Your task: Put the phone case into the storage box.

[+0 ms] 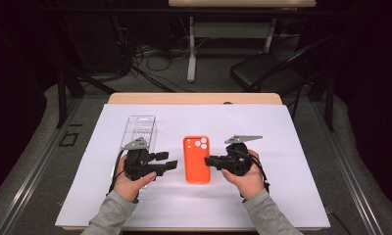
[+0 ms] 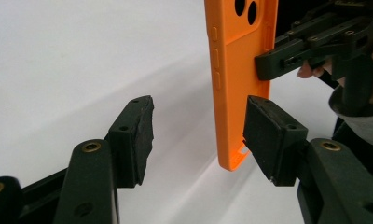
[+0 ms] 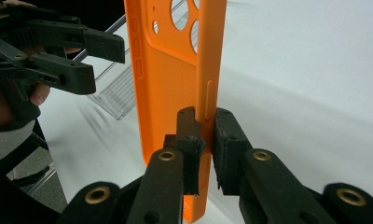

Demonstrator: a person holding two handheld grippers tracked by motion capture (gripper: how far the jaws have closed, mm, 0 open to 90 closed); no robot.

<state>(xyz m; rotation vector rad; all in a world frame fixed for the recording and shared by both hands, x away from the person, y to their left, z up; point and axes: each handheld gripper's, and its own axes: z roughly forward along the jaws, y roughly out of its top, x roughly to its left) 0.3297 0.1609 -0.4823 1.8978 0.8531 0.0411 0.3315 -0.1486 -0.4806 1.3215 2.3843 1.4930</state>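
Your right claw [image 3: 204, 140] is clamped on the right side wall of the orange case [image 1: 197, 159], which lies camera holes up at the centre of the frame on the white sheet [image 1: 262, 205] covering the surface. Your left claw [image 1: 165, 162] stands apart just left of the case, one pad against its near edge in the left gripper view. A clear box [image 1: 141, 128] sits upper left behind it. Bare sheet lies ahead and to the right. No readable writing.
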